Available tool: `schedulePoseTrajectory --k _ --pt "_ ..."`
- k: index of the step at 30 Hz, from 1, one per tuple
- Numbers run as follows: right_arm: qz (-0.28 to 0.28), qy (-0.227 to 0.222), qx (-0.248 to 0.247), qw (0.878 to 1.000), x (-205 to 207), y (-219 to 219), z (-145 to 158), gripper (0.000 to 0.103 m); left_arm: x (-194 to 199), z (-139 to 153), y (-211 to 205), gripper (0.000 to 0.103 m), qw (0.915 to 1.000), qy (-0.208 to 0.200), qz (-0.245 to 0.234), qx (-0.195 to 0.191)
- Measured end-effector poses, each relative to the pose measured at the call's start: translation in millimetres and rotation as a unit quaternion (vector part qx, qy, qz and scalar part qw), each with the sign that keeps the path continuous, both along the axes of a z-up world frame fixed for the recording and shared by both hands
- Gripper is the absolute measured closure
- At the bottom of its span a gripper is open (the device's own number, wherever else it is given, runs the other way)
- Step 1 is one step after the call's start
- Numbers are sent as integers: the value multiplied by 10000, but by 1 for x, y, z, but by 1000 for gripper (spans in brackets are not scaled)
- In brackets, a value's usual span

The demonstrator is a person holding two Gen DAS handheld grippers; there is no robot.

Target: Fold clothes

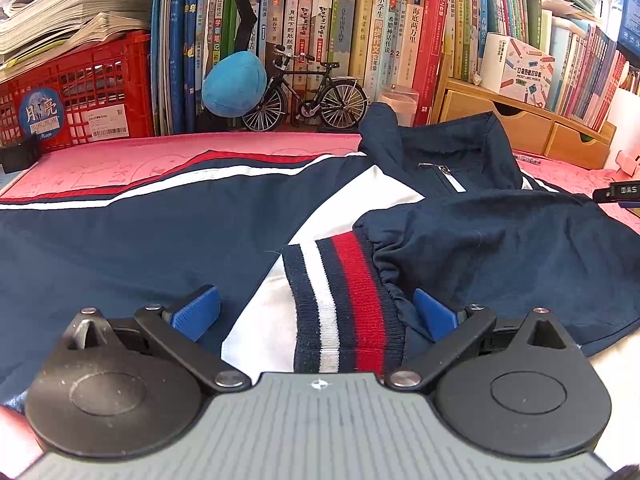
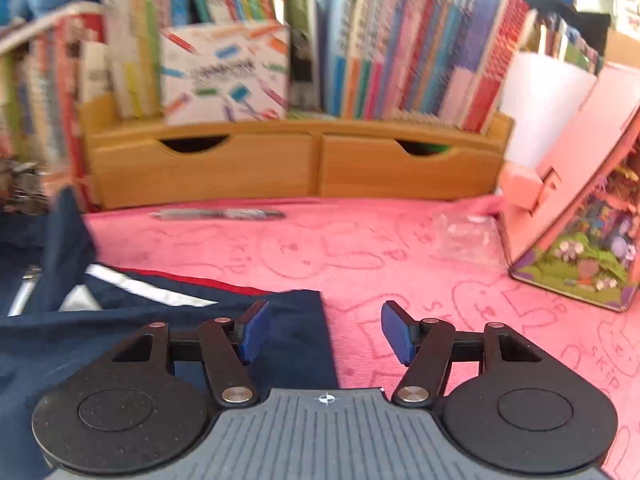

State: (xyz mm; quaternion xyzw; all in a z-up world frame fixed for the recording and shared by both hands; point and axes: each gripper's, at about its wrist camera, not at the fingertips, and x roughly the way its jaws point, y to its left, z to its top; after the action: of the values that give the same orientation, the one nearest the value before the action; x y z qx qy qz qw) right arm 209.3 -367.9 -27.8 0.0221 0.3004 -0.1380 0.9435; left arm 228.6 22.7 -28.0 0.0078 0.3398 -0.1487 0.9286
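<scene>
A navy jacket [image 1: 160, 240] with white and red stripes lies spread on the pink mat [image 1: 100, 168]. One sleeve is folded across its body, and the sleeve's striped cuff [image 1: 348, 300] points toward the camera. My left gripper [image 1: 316, 314] stands wide open around that cuff, with its blue pads [image 1: 196, 312] clear of the knit on both sides. In the right wrist view, my right gripper [image 2: 326, 332] hovers partly open over the jacket's [image 2: 80, 340] right edge where it meets the mat [image 2: 400, 248]. Nothing is pinched between its pads.
Books fill the shelf behind. A red crate [image 1: 80, 92], blue plush [image 1: 234, 84] and model bicycle [image 1: 312, 96] stand at the back left. A wooden drawer unit [image 2: 296, 164], a pen [image 2: 218, 214], clear plastic wrap [image 2: 468, 236] and a pink box [image 2: 580, 232] border the mat's right side.
</scene>
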Motion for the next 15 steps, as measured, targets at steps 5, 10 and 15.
schedulePoseTrajectory --k 5,10,15 --pt "1369 129 -165 9904 -75 34 3 38 0 1 0 0 10000 2 8 -38" --pt "289 638 88 9975 -99 -14 -18 34 0 1 0 0 10000 2 9 -53" --pt "-54 315 696 9971 -122 -32 -1 34 1 1 0 0 10000 1 9 -43"
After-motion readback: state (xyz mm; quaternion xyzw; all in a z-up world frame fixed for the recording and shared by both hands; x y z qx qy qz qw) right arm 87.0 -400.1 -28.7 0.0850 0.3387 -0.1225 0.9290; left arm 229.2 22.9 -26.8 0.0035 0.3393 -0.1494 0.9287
